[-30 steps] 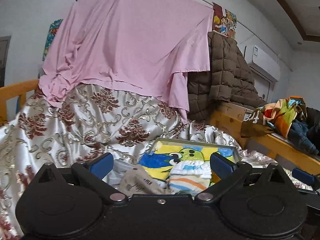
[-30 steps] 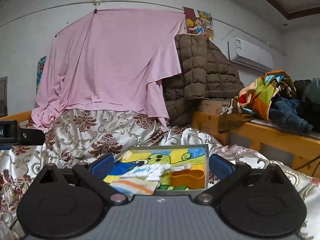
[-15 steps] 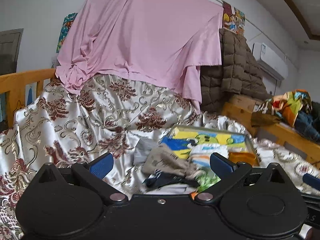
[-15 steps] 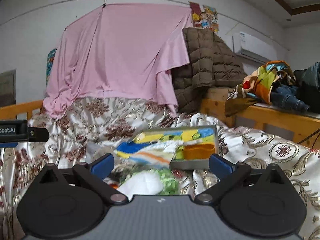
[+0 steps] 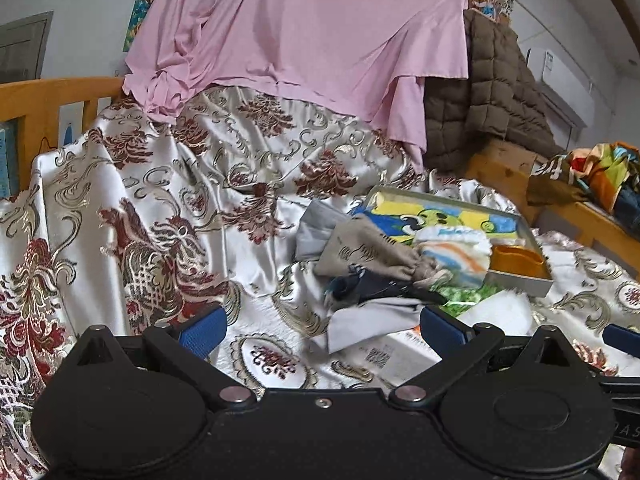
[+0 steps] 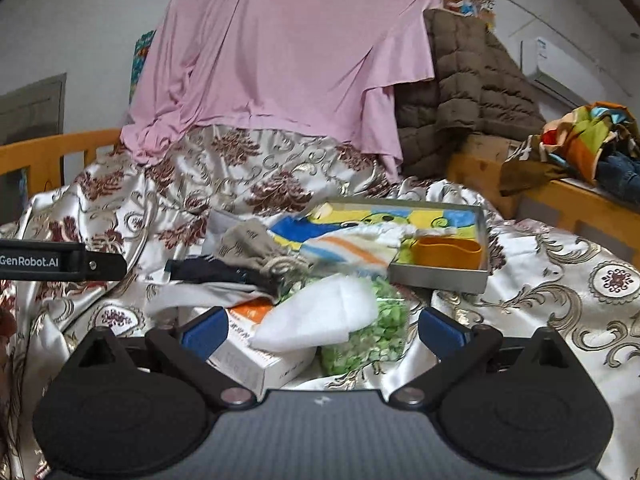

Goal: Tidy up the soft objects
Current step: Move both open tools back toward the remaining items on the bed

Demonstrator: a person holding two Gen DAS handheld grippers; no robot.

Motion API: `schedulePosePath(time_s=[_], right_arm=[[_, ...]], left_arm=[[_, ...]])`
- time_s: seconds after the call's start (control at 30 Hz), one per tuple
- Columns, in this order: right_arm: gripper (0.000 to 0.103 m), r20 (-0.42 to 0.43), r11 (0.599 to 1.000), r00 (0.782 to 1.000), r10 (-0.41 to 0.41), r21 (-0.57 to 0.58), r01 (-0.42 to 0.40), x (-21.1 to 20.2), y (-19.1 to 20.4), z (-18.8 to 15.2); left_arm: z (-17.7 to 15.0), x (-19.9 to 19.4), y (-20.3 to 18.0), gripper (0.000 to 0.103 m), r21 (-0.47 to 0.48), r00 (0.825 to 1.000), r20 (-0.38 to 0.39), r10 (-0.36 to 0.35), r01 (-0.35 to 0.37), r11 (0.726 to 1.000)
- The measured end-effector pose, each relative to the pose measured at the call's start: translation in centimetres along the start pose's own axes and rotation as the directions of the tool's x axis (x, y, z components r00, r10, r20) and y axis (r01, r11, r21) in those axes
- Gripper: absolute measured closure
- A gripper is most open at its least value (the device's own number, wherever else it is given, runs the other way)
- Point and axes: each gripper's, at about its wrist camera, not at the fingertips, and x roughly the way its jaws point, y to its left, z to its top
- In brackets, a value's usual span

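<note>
Left tongs (image 5: 322, 326): spread wide, empty — above the patterned satin bedspread (image 5: 160, 200).
Right tongs (image 6: 320, 326): agape, empty.
Soft pile: white folded cloth (image 6: 320, 316) on green-speckled bag (image 6: 372, 336), beside grey metal tray (image 6: 440, 278).

Both tongs (image 5: 322, 326) (image 6: 322, 326) agape, empty.

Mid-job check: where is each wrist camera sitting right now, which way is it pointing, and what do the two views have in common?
Left wrist: on the left gripper, low over the bedspread, facing the cloth pile; its open blue-padded fingers show.
Right wrist: on the right gripper, facing the white cloth; open fingers, with the left gripper at the left edge.
Shared: tin tray, pink sheet.
</note>
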Motion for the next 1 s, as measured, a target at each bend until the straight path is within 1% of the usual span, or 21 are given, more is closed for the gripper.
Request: schedulePosePath(time_s=[0.1, 0.2, 0.3, 0.5, 0.63, 0.7, 0.9, 0.97, 1.0], right_arm=[[0.000, -0.028, 1.000, 0.999, 0.022, -0.016, -0.022, 0.5, 0.2, -0.2], [0.000, -0.022, 0.999, 1.000, 0.011, -0.040, -0.012, 0.8, 0.5, -0.4], [0.000, -0.024, 0.999, 0.999, 0.029, -0.039, -0.030, 1.1, 0.4, -0.5], [0.000, -0.023, 0.998, 0.999, 0.036, -0.046, -0.037, 1.9, 0.4, -0.5], [0.000, -0.008, 0.997, 1.000, 0.021, -0.075, -0.022, 2.6, 0.6, -0.6], [0.000, 0.001, 0.996, 1.000, 0.017, -0.089, -0.016, 2.8, 0.6, -0.6], [0.000, 0.032, 0.994, 0.999, -0.006, -0.107, 0.009, 3.9, 0.6, -0.6], [0.000, 0.040, 0.994, 0.999, -0.008, -0.109, 0.012, 4.3, 0.6, -0.6], [0.000, 0.048, 0.994, 0.999, -0.012, -0.111, 0.017, 4.6, 0.5, -0.6]], left_arm=[[-0.3, 0.5, 0.3, 0.001, -0.012, 1.000, -0.020, 0.002, -0.002, 1.000], [-0.4, 0.9, 0.7, 0.001, -0.051, 0.999, -0.048, -0.018, 0.015, 0.999], [-0.6, 1.3, 0.8, 0.001, -0.072, 0.998, -0.059, -0.016, 0.012, 0.997], [-0.6, 2.3, 0.3, 0.001, -0.047, 0.998, -0.059, -0.015, 0.013, 0.999], [0.0, 3.6, -0.4, 0.001, 0.010, 0.998, -0.056, -0.032, 0.032, 0.999], [0.2, 4.4, -0.5, 0.001, 0.022, 0.998, -0.058, -0.032, 0.034, 0.999], [0.2, 6.9, -0.5, 0.001, 0.035, 0.994, -0.097, -0.041, 0.045, 0.998], [0.2, 7.6, -0.5, 0.001, 0.028, 0.993, -0.102, -0.053, 0.056, 0.998], [0.2, 8.0, -0.5, 0.001, 0.016, 0.992, -0.107, -0.070, 0.072, 0.997]])
